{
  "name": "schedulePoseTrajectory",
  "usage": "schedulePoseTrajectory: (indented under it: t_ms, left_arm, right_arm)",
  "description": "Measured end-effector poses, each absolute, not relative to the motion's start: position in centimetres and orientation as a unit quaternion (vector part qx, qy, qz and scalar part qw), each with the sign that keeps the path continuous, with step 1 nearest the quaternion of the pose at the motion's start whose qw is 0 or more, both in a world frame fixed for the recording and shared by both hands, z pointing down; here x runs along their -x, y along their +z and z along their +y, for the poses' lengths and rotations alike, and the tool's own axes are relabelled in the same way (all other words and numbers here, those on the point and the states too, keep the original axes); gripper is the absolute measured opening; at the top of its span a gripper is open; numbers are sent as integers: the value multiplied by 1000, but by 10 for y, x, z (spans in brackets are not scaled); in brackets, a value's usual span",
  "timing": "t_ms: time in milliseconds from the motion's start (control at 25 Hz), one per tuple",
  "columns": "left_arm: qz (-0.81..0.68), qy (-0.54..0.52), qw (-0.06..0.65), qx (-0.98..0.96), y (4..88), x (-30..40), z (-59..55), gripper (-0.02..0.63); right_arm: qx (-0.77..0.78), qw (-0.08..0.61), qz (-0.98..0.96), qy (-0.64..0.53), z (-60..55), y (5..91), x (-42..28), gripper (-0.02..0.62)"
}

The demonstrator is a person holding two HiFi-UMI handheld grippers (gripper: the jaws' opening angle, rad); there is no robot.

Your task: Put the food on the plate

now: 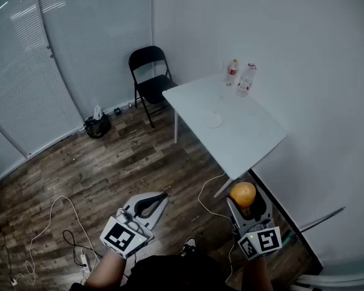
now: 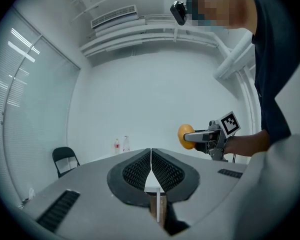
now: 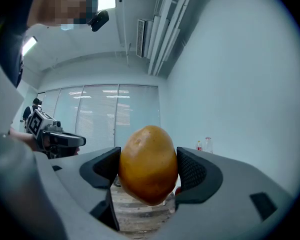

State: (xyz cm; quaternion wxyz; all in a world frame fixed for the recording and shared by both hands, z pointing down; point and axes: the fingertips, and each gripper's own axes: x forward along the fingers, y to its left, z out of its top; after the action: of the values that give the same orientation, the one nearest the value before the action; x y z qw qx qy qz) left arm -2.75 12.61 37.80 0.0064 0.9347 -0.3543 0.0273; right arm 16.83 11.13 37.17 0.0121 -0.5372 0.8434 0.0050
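Head view only: plate (image 1: 213, 121) on table (image 1: 246, 135) | right hand-held gripper (image 3: 148, 170) grips potato (image 3: 148, 161) | left hand-held gripper (image 2: 151, 156) closed, empty

We hold the left gripper (image 1: 161, 197) low at seven o'clock. Its jaws are drawn together with nothing between them, and it points toward one o'clock over the wooden floor (image 1: 109, 168). The right gripper (image 1: 244, 202) sits at five o'clock, clamped on a round orange food (image 1: 243, 192). Ahead at one o'clock stands a white table (image 1: 249, 141), with a pale round plate (image 1: 214, 121) near its middle. At its far end by the wall stand a red-labelled bottle (image 1: 232, 71) and a clear bottle (image 1: 246, 80). A black folding chair (image 1: 150, 80) stands at twelve o'clock, just beside the table's far corner. A dark bag (image 1: 97, 126) lies at ten o'clock, and white cables (image 1: 48, 214) trail at eight.
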Motion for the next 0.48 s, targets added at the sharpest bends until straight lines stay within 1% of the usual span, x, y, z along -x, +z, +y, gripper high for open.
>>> schedulePoseTrajectory:
  t_ms: [280,480]
  left_arm:
    - [-366,42,6,-930,384,-30,81,25]
    - [-373,52,12,-926,389,-47,59,24]
  right_arm:
    - [530,2,848,-13,54,395,-225,362]
    - [527,9,849,-26,28,403,-242,362]
